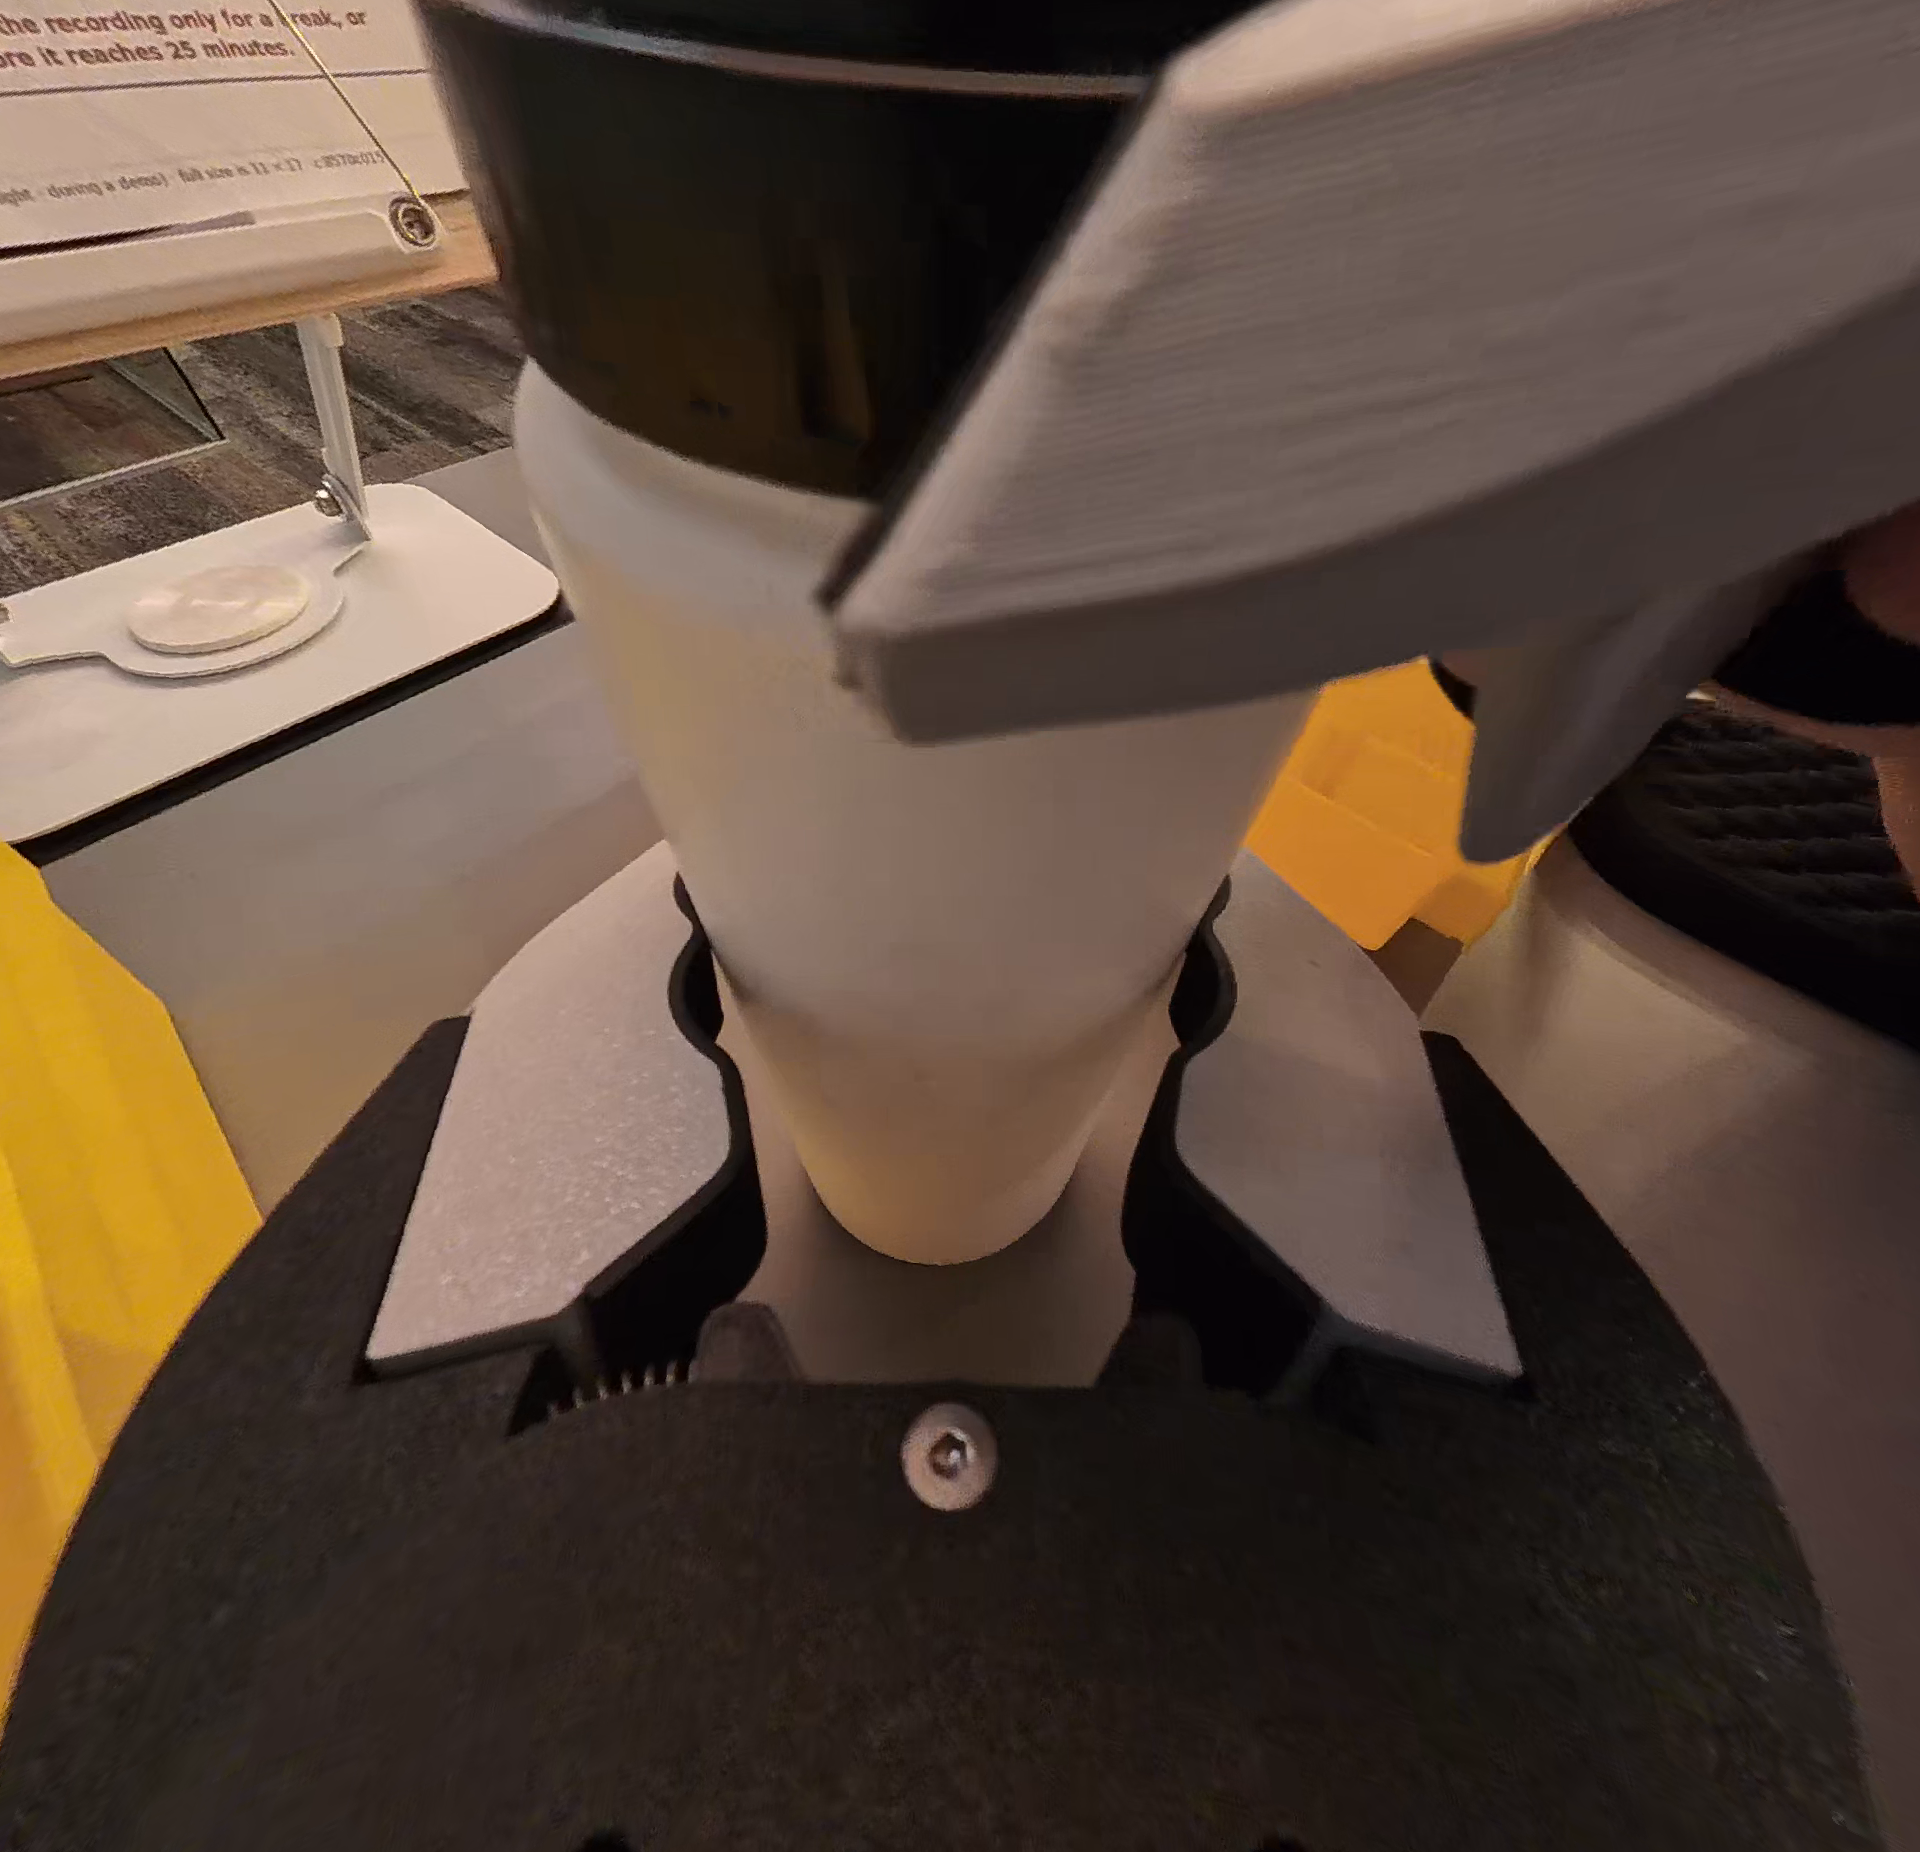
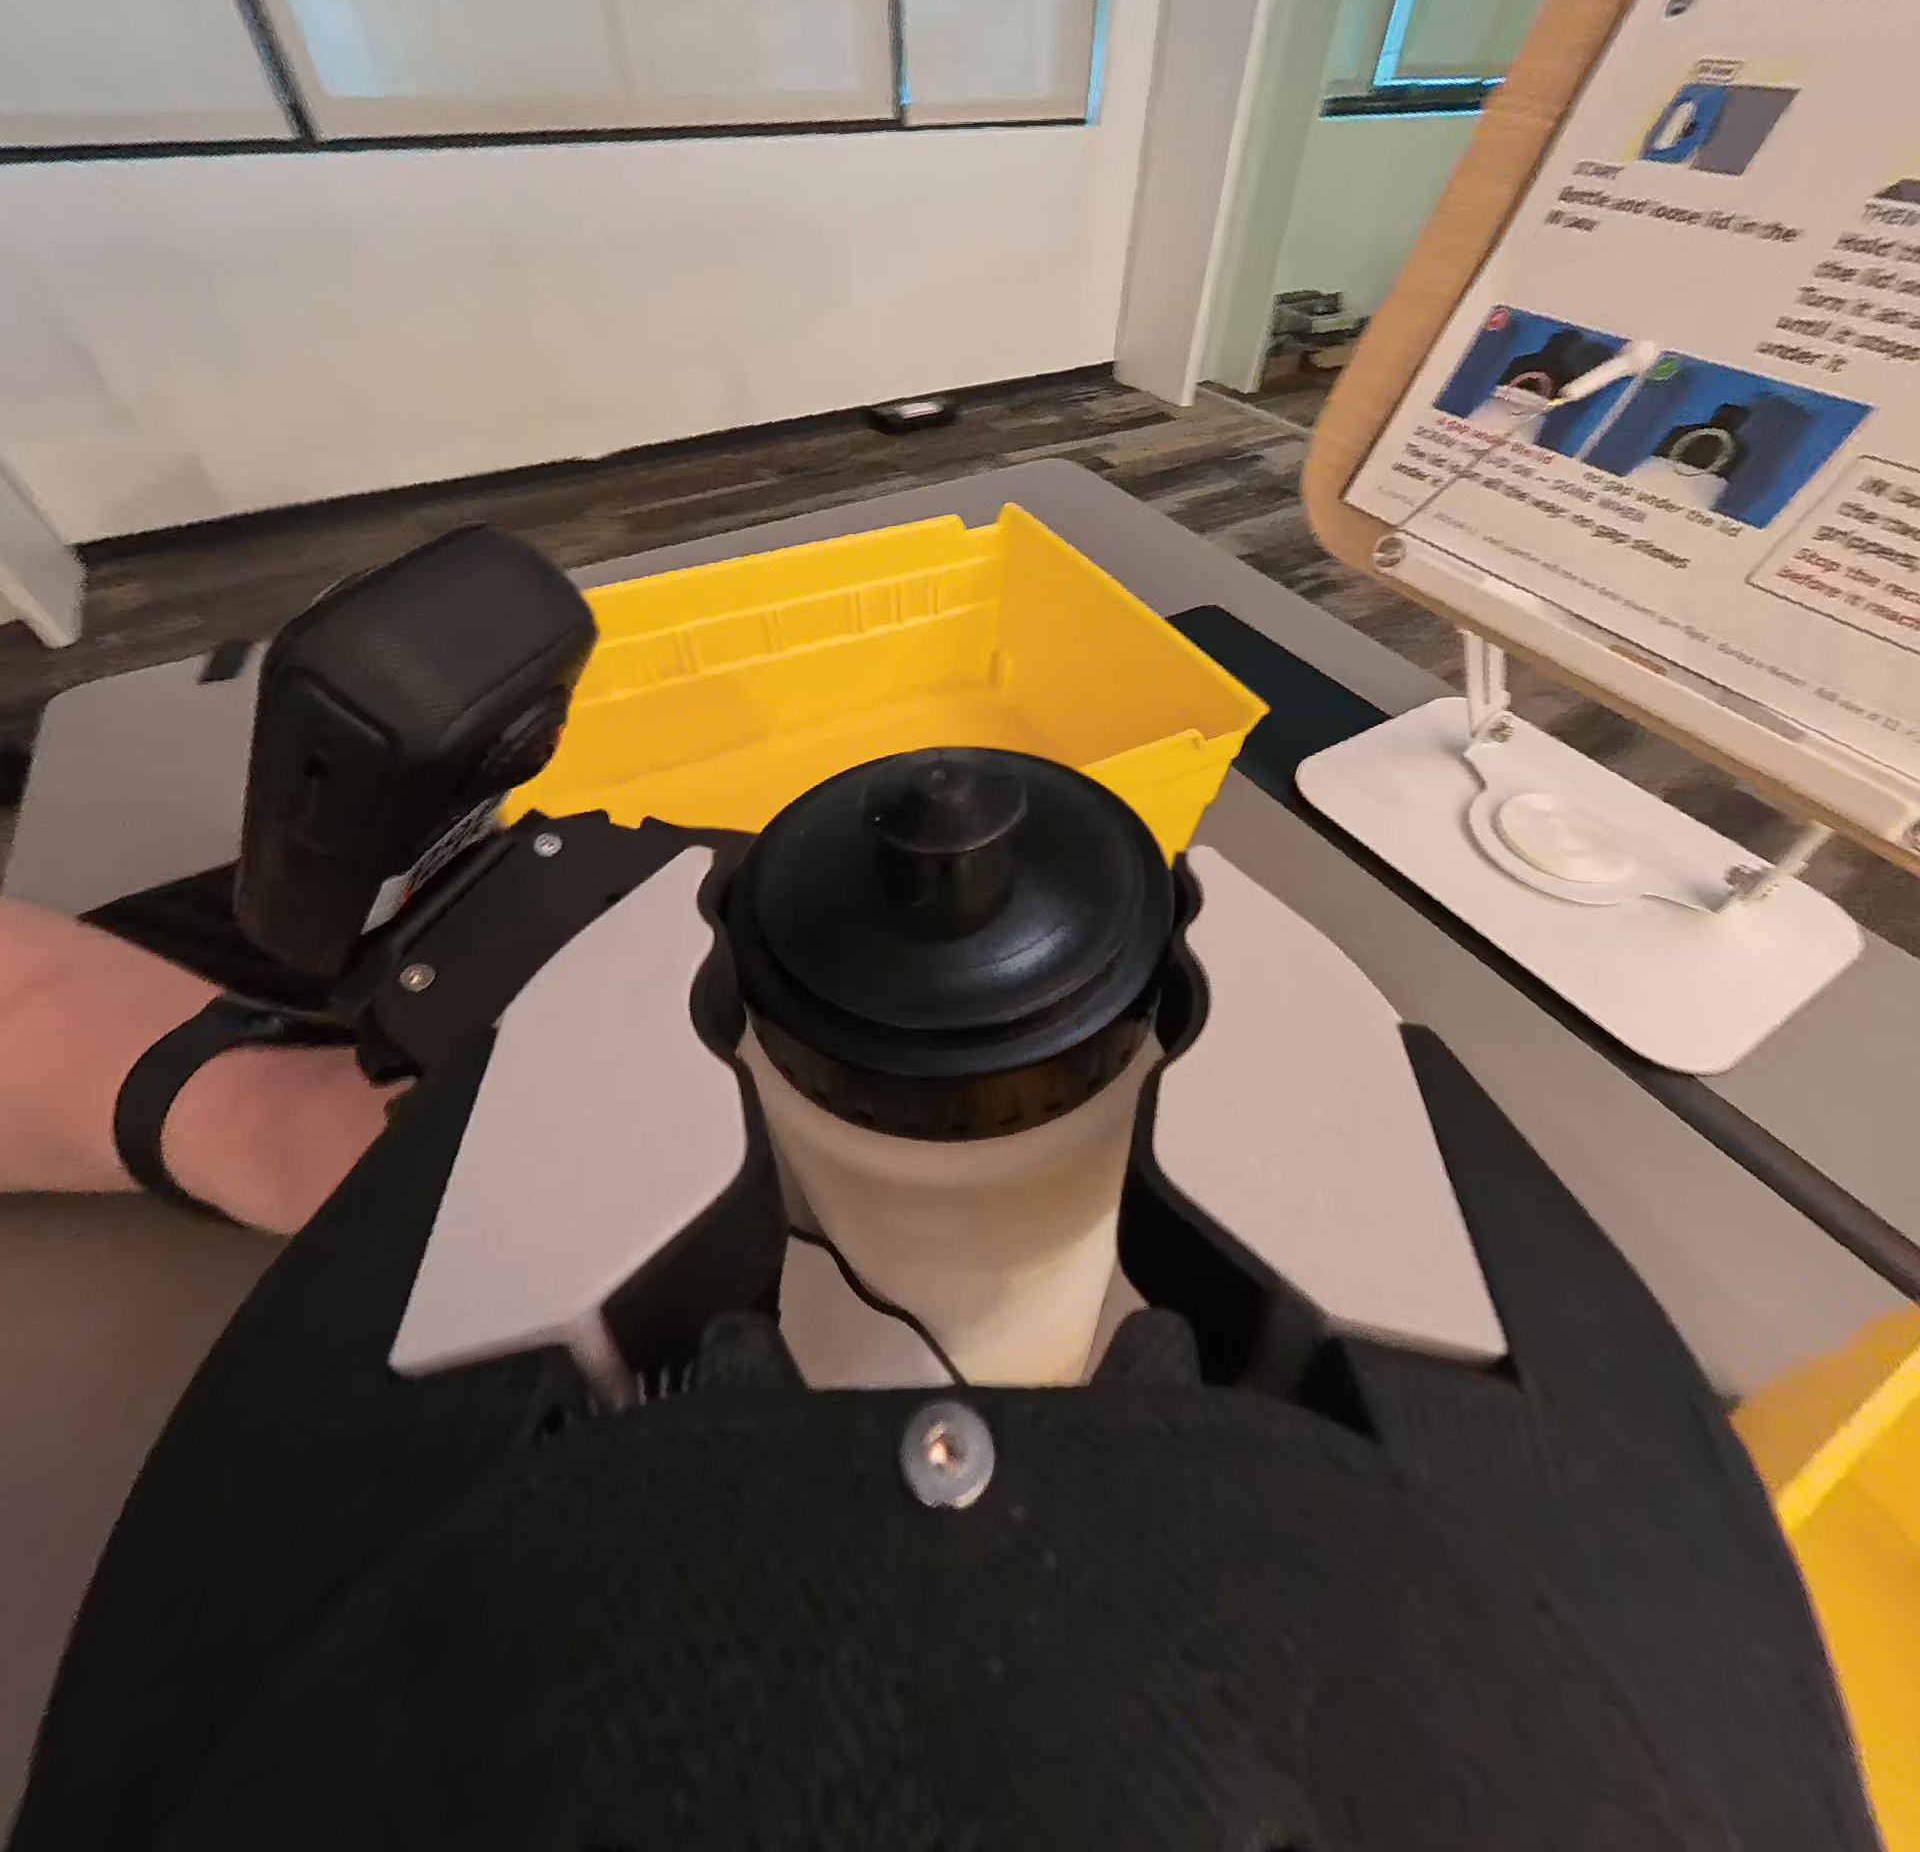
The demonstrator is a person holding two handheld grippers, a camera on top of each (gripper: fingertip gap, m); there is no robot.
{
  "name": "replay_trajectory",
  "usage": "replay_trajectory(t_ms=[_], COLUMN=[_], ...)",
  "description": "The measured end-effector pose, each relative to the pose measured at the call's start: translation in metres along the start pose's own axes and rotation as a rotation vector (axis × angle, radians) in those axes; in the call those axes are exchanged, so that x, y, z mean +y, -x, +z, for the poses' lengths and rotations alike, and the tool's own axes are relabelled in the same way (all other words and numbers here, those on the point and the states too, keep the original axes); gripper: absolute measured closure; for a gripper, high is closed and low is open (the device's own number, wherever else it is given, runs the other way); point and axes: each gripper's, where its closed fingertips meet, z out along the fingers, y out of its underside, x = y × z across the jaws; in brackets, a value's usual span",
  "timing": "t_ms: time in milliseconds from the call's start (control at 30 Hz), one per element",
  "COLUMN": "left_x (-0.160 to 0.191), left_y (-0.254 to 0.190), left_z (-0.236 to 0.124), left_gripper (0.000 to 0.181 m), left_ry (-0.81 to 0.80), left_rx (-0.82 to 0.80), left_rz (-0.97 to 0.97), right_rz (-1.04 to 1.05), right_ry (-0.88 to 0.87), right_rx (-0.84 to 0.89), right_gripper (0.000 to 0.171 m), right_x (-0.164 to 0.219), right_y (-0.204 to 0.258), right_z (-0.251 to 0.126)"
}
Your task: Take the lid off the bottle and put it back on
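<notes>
Two tools grip the upright bottle (image 2: pixel 935 1231): left (image 1: pixel 951 981) its body, right (image 2: pixel 945 955) its black lid (image 2: pixel 945 929).

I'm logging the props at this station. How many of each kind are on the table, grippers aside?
White bottle: 1
Black lid: 1
Yellow bins: 2
Instruction board on a white stand: 1
Total: 5

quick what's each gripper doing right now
Left tongs: shut on the white bottle.
Right tongs: shut on the black lid.
</notes>
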Motion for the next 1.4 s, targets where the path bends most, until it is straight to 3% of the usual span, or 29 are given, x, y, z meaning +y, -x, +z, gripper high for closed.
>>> replay_trajectory(t_ms=[133, 300, 633, 733, 867, 1000, 1133, 1400], left_x=[0.000, -0.002, 0.000, -0.001, 0.000, 0.000, 0.000, 0.002], left_y=[-0.009, -0.025, -0.006, -0.008, -0.013, -0.016, -0.013, 0.007], left_z=[0.002, 0.003, -0.001, 0.001, 0.002, 0.003, 0.003, -0.001], left_gripper=[0.095, 0.095, 0.095, 0.095, 0.095, 0.095, 0.095, 0.096], left_ry=[-0.002, -0.015, -0.005, -0.007, -0.001, 0.004, 0.011, 0.028], left_rx=[0.094, 0.208, 0.045, 0.074, 0.097, 0.108, 0.092, -0.043], left_rz=[-0.011, -0.033, -0.067, -0.059, -0.017, 0.009, 0.006, -0.004], right_rz=[-0.067, -0.156, -0.120, -0.111, -0.007, 0.014, -0.045, 0.006], right_ry=[0.073, 0.075, 0.006, 0.023, 0.063, 0.046, 0.036, -0.065], right_rx=[-0.205, -0.270, 0.082, -0.023, -0.298, -0.394, -0.336, -0.021], right_gripper=[0.084, 0.092, 0.092, 0.092, 0.087, 0.092, 0.093, 0.093], right_x=[0.005, 0.008, 0.002, 0.003, 0.007, 0.006, 0.006, -0.001], right_y=[0.007, 0.007, 0.000, 0.000, 0.008, 0.008, 0.005, -0.002], right_z=[-0.005, -0.013, 0.002, 0.001, -0.008, -0.014, -0.012, 0.004])
